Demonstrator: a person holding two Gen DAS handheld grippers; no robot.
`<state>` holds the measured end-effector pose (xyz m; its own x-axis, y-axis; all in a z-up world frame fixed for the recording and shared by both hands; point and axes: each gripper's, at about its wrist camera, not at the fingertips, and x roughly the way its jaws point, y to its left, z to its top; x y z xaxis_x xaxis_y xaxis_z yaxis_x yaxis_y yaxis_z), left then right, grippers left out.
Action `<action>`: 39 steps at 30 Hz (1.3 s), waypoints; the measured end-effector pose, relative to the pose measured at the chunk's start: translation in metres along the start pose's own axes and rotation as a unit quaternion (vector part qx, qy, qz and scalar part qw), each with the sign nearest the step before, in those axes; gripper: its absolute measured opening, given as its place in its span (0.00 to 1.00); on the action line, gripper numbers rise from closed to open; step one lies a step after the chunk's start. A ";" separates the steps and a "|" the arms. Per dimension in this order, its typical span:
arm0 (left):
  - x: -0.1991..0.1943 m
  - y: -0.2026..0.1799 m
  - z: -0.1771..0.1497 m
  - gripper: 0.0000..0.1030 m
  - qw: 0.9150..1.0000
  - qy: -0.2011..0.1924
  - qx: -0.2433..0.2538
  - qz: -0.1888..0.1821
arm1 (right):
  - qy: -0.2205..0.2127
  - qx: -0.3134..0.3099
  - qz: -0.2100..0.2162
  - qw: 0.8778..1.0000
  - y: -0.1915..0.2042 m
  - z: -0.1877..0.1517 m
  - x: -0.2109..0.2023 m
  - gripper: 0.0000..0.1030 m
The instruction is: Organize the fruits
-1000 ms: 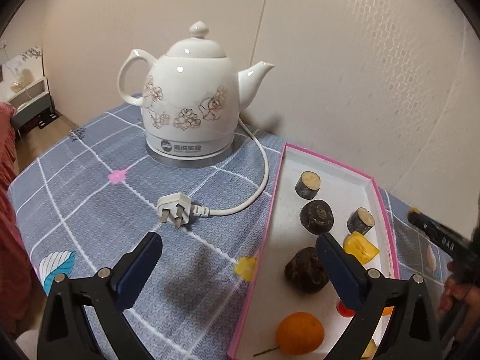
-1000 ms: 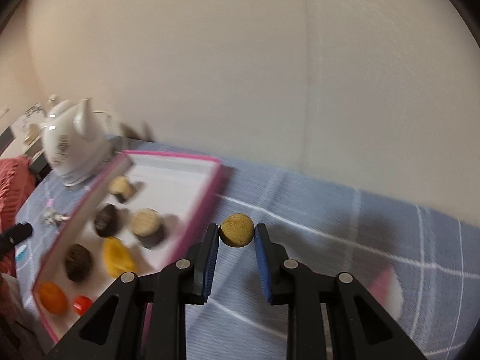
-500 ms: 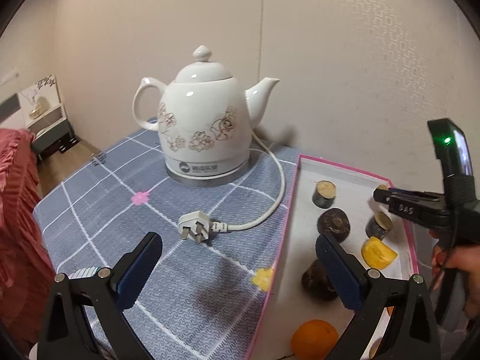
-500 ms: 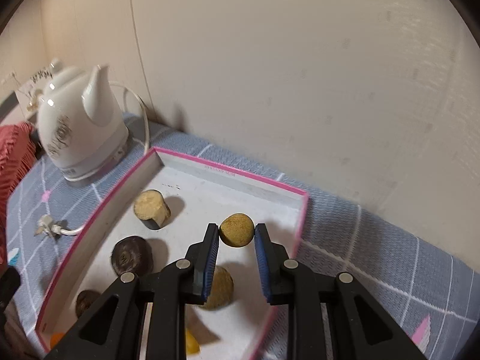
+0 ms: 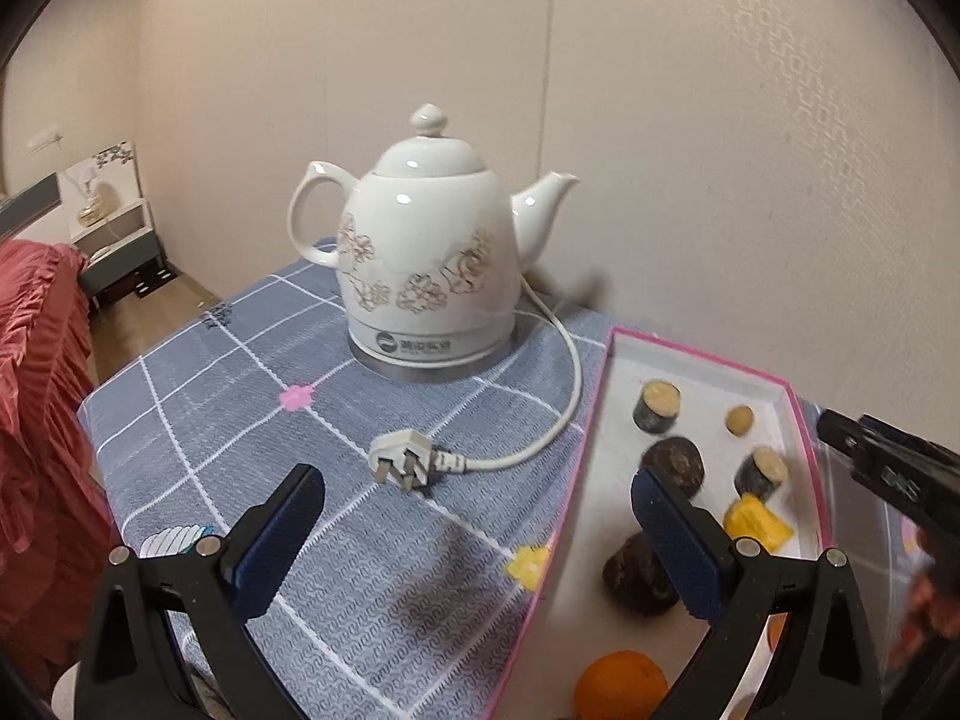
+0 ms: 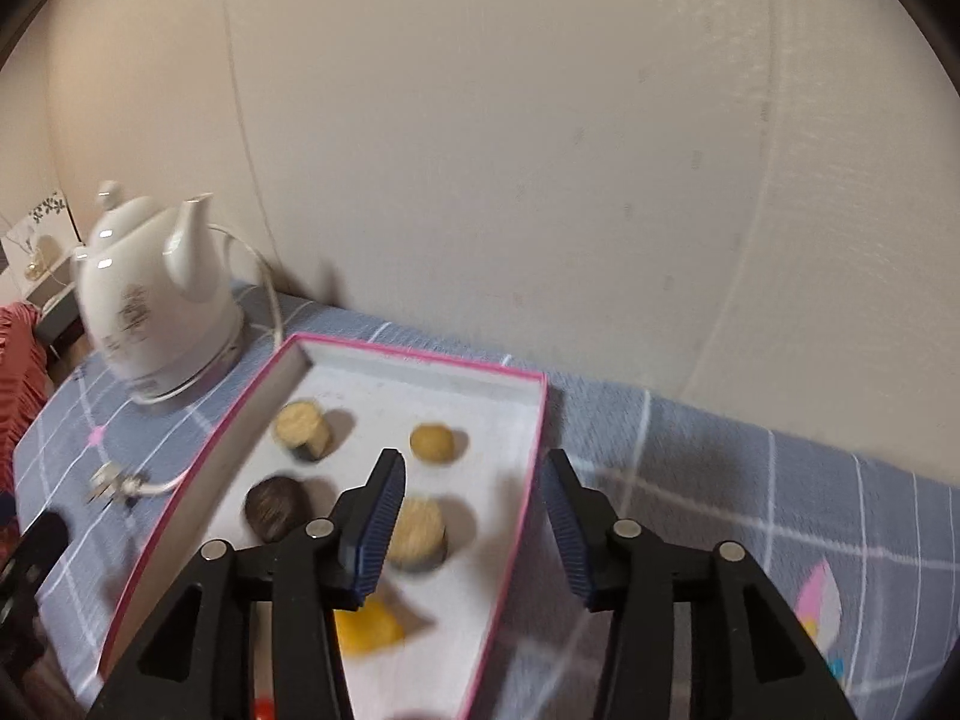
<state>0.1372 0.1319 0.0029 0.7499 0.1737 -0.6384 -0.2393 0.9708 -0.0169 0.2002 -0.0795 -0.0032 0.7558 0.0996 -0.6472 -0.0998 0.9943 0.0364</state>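
A pink-rimmed white tray (image 6: 420,354) (image 5: 708,360) holds several fruits. A small round tan fruit (image 6: 432,443) (image 5: 739,420) lies near its far right corner. Two cut cylinder pieces (image 6: 303,426) (image 6: 417,531), a dark round fruit (image 6: 273,507), a yellow piece (image 6: 366,627) and an orange (image 5: 621,681) lie in it too. My right gripper (image 6: 474,516) is open and empty, just above and behind the tan fruit, over the tray's right rim. My left gripper (image 5: 474,534) is open and empty over the tray's left edge.
A white floral kettle (image 5: 429,264) stands on the grey checked tablecloth (image 5: 240,408), left of the tray, with its cord and plug (image 5: 405,459) lying in front. A wall runs close behind. A red bed cover (image 5: 36,396) is at far left.
My right gripper has opened and let go of the tan fruit, which now lies in the tray; the gripper has drawn back. My left gripper has shifted slightly and stays open.
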 end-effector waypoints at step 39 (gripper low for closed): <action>-0.084 -0.014 -0.066 1.00 0.995 -0.018 0.073 -0.061 | -0.057 0.026 -0.033 0.998 0.034 -0.113 -0.129 0.62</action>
<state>0.0368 0.0927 0.0061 0.7899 0.0569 -0.6106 -0.0560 0.9982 0.0207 0.0257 -0.0623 -0.0046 0.8283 0.0353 -0.5591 -0.0165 0.9991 0.0387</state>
